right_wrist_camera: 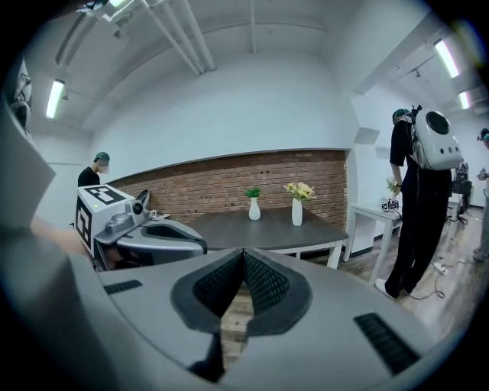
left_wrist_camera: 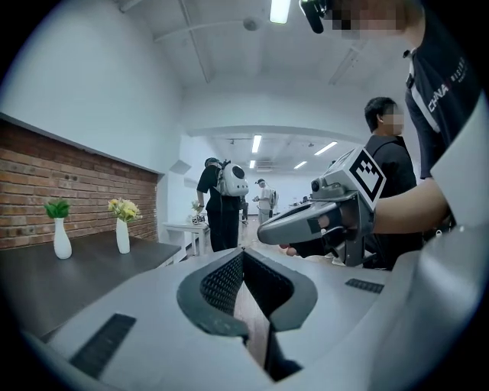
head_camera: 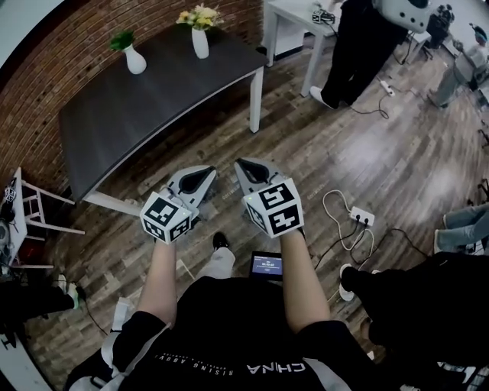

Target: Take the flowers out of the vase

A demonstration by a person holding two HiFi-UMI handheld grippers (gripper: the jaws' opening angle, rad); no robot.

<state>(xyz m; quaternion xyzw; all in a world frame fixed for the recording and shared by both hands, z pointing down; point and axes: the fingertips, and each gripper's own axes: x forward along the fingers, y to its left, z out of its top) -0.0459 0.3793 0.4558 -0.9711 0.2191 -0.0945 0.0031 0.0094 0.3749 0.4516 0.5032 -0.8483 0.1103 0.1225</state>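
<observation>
While left claw [head_camera: 200, 174] and right claw [head_camera: 246, 166], both pressed together and empty, hang short of the desk [head_camera: 153, 99], flowers [head_camera: 197, 15] stand in their vase [head_camera: 200, 42] at its far edge; approach step, next probably a reach with one claw spread.

Yellow flowers [head_camera: 197, 15], white vase [head_camera: 200, 44], dark table [head_camera: 153, 103]

You hold two grippers: the left gripper [head_camera: 208, 171] and the right gripper [head_camera: 241, 163]. Ahead you have two tables, a dark table [head_camera: 153, 107] and a white table [head_camera: 294, 14], and two white vases — yellow-flower vase [head_camera: 200, 42], green-sprig vase [head_camera: 135, 59] — plus one power strip [head_camera: 361, 218].
</observation>
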